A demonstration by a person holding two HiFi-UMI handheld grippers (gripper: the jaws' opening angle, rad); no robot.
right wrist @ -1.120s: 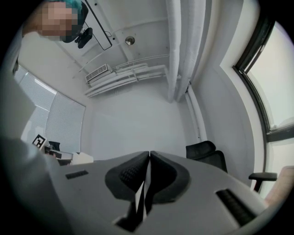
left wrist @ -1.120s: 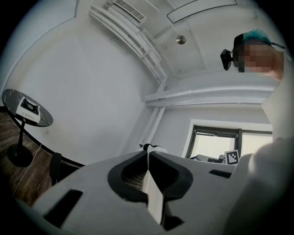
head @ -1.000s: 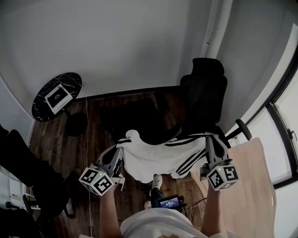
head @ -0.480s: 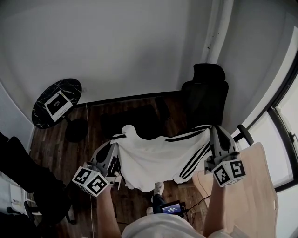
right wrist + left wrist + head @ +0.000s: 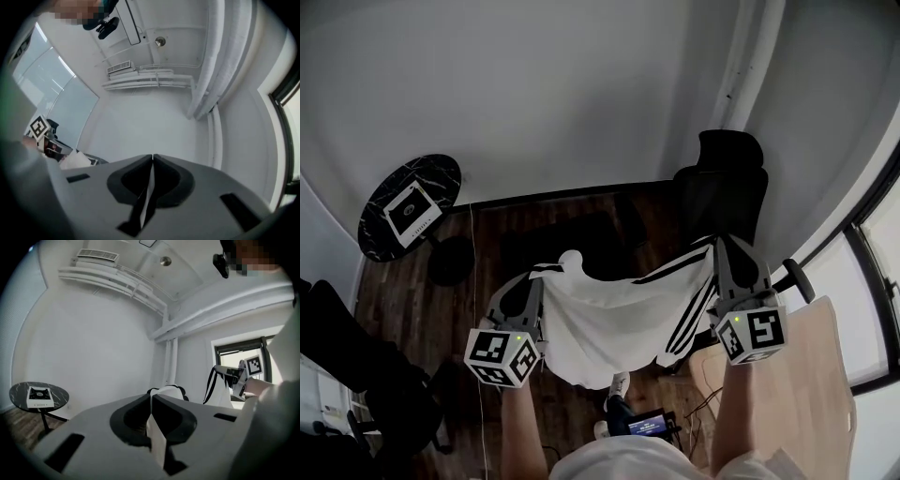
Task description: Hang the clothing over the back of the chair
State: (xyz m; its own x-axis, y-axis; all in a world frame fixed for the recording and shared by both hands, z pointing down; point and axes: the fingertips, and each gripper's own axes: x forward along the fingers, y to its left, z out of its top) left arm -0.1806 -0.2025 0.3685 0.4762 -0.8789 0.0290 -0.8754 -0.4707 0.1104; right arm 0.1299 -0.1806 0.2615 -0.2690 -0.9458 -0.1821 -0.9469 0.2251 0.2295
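A white garment with black stripes hangs spread between my two grippers in the head view, above the wood floor. My left gripper is shut on its left upper edge, and white cloth shows pinched between the jaws in the left gripper view. My right gripper is shut on the striped right edge; a strip of cloth sits in its jaws. The black office chair stands just beyond the right gripper, its back facing me. Both grippers point roughly level towards the wall.
A round black side table with a white item on it stands at the far left. A pale wooden desktop lies at the lower right, beside a window. Another dark chair is at the lower left. A small device with a lit screen sits near my feet.
Both grippers have risen and moved forward towards the black chair, carrying the garment with them. The cloth now hangs higher and is stretched wider between them.
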